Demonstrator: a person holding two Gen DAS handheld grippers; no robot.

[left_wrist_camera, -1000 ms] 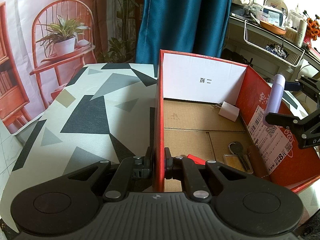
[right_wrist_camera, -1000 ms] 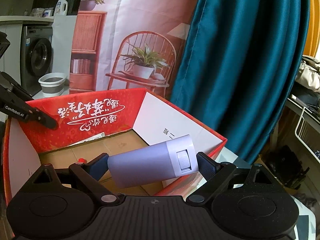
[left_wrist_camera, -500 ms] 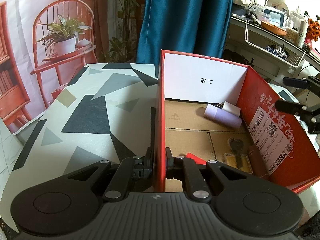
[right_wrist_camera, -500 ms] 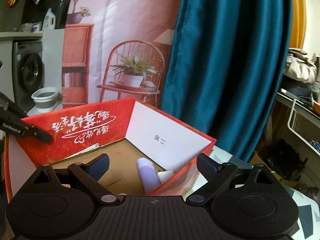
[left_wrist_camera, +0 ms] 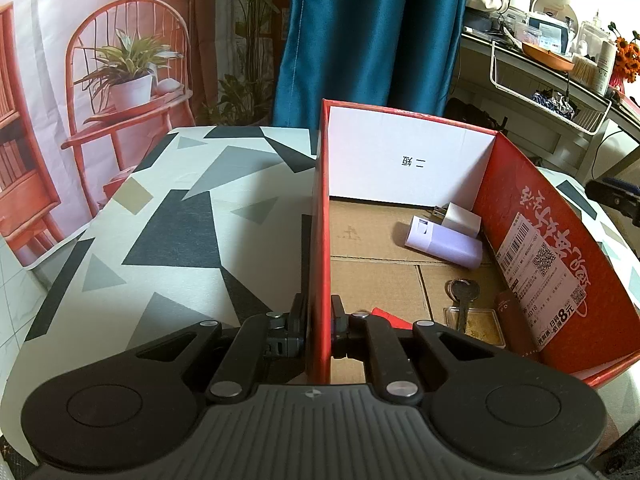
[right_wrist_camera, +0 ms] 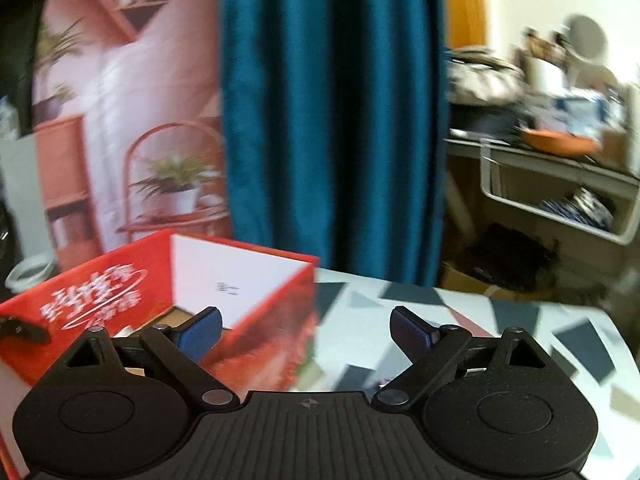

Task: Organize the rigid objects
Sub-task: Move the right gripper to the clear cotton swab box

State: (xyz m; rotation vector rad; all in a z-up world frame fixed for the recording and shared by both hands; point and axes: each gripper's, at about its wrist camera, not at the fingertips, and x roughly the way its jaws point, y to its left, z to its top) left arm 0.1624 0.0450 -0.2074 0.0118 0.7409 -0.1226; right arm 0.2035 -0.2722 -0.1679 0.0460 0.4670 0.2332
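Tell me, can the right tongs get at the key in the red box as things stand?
Probably yes. The right tongs are open and empty, and the key lies uncovered on the floor of the open-topped red box; they'd have to swing back over its wall.

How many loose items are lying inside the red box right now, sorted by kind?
Inside the red box, from the left wrist view:
Lavender capped tube: 1
White plug adapter: 1
Key: 1
Clear case with gold insert: 1
Dark red stick against the wall: 1
Red item, mostly hidden behind the left tool: 1
Total: 6
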